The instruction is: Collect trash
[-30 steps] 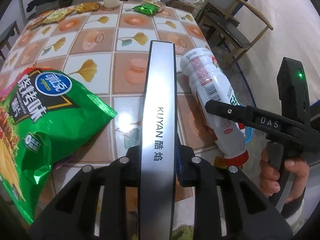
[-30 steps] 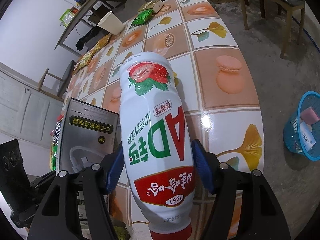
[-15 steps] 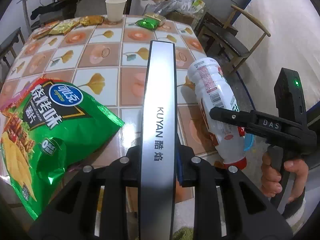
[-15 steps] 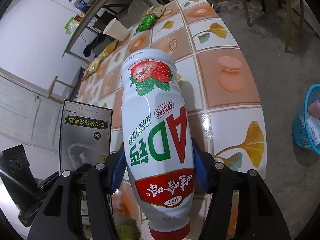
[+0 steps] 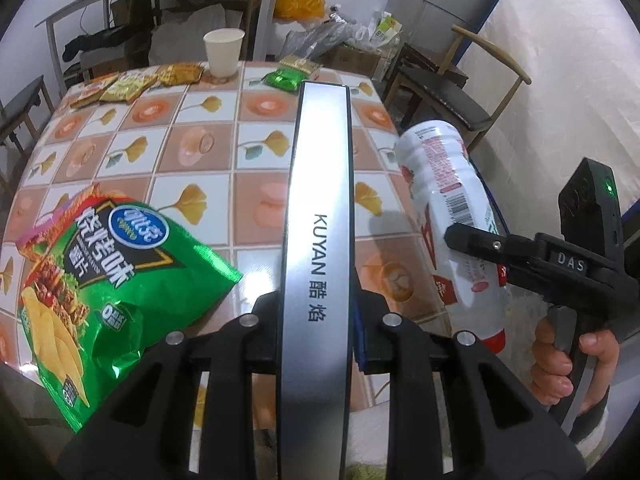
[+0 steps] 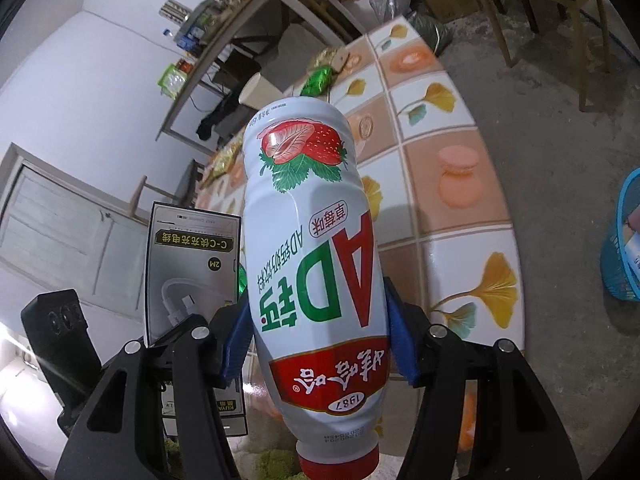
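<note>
Left wrist view first: the left gripper point(image 5: 318, 320) was clamped on a flat grey cable box point(image 5: 318, 208), edge-on to the camera with KUYAN printed along it. Compared with a second earlier the whole view had come up. More of the far room showed, and the tiled table point(image 5: 208, 148) sat lower, so that box was clearly lifted clear of the top. The green chip bag point(image 5: 104, 280) lay on the near left part of the table, untouched by either gripper. Further back the paper cup point(image 5: 223, 52) and a row of small snack wrappers point(image 5: 132, 82) sat along the far edge. Off to the right you could see the right gripper point(image 5: 472, 240) with the bottle, also raised.

Right wrist view: the right gripper was squeezed onto the white strawberry drink bottle point(image 6: 312, 248), blue pads on both sides of the body, red cap pointing back toward the camera. The bottle looked higher and tipped up more than a second before, with the table edge well below it. The cable box showed just to its left, in the other gripper. The blue basket point(image 6: 624, 240) sat on the floor at the far right edge, with a few bits already in it.

So my read is that both pickups were done and the carry to that basket was the next bit. Chip bag, cup and wrappers were left to collect.
</note>
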`<action>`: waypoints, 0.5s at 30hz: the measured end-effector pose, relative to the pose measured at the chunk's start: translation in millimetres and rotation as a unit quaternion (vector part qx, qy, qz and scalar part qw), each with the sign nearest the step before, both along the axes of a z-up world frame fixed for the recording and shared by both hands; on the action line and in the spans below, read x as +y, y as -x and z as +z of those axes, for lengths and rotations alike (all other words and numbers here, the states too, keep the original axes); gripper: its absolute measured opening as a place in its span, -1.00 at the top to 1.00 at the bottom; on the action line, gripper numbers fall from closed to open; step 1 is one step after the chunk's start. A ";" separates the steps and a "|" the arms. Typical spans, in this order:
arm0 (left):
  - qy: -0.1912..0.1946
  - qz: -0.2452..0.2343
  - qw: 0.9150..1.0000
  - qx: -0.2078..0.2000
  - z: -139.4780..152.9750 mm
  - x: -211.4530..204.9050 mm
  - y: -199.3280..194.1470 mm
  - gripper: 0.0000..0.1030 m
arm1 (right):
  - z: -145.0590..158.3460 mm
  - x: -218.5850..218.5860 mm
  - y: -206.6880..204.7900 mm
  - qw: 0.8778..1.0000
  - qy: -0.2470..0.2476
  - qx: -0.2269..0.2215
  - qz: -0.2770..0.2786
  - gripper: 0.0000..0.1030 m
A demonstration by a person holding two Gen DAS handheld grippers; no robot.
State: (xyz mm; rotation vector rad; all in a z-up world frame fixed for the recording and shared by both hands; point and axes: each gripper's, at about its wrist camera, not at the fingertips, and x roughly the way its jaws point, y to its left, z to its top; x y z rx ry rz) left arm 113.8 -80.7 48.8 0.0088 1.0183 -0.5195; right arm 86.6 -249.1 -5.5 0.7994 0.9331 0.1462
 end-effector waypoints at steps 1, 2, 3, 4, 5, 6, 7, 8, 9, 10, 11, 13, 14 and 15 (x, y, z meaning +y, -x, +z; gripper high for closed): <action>0.001 -0.002 1.000 -0.004 3.5 -3.7 1.2 0.56 | 3.1 -4.9 4.7 1.000 -0.002 -0.006 -0.005 -0.12; 0.003 -0.005 1.000 -0.007 6.7 -7.5 2.5 0.56 | 6.0 -10.0 9.7 1.000 -0.005 -0.012 -0.010 -0.12; 0.004 -0.007 1.000 -0.010 8.8 -10.7 2.8 0.56 | 8.0 -13.9 14.1 1.000 -0.006 -0.015 -0.014 -0.12; 0.005 -0.010 1.000 -0.013 11.2 -15.1 3.9 0.56 | 10.1 -18.6 19.4 1.000 -0.007 -0.020 -0.020 -0.12; 0.007 -0.013 1.000 -0.015 13.5 -19.9 5.0 0.56 | 12.0 -23.8 25.0 0.999 -0.007 -0.023 -0.025 -0.12; 0.010 -0.017 1.000 -0.017 15.5 -25.1 6.1 0.56 | 14.6 -31.0 32.3 0.999 -0.006 -0.027 -0.033 -0.12; 0.012 -0.022 1.000 -0.018 17.5 -31.4 7.4 0.56 | 16.8 -38.5 40.0 0.999 -0.006 -0.030 -0.041 -0.12; 0.013 -0.027 0.999 -0.020 19.3 -38.3 8.6 0.56 | 18.2 -44.9 45.9 0.998 -0.006 -0.033 -0.047 -0.12; 0.015 -0.033 0.999 -0.022 20.7 -44.1 10.1 0.56 | 20.6 -53.0 54.5 0.998 -0.006 -0.037 -0.056 -0.12; 0.018 -0.041 0.999 -0.023 22.5 -52.6 11.7 0.56 | 22.9 -60.5 63.0 0.997 -0.005 -0.040 -0.065 -0.12; 0.020 -0.047 0.998 -0.023 23.7 -59.3 13.2 0.55 | 25.0 -67.7 70.9 0.996 -0.003 -0.042 -0.074 -0.12; 0.032 -0.066 0.997 -0.018 26.1 -77.6 16.5 0.56 | 27.9 -84.1 93.0 0.994 0.000 -0.046 -0.099 -0.12; 0.036 -0.074 0.997 -0.016 26.6 -84.1 17.5 0.55 | 28.5 -91.4 102.9 0.993 0.001 -0.048 -0.110 -0.12; 0.041 -0.084 0.996 -0.014 27.2 -93.5 18.9 0.56 | 29.0 -100.8 116.4 0.991 0.003 -0.049 -0.126 -0.12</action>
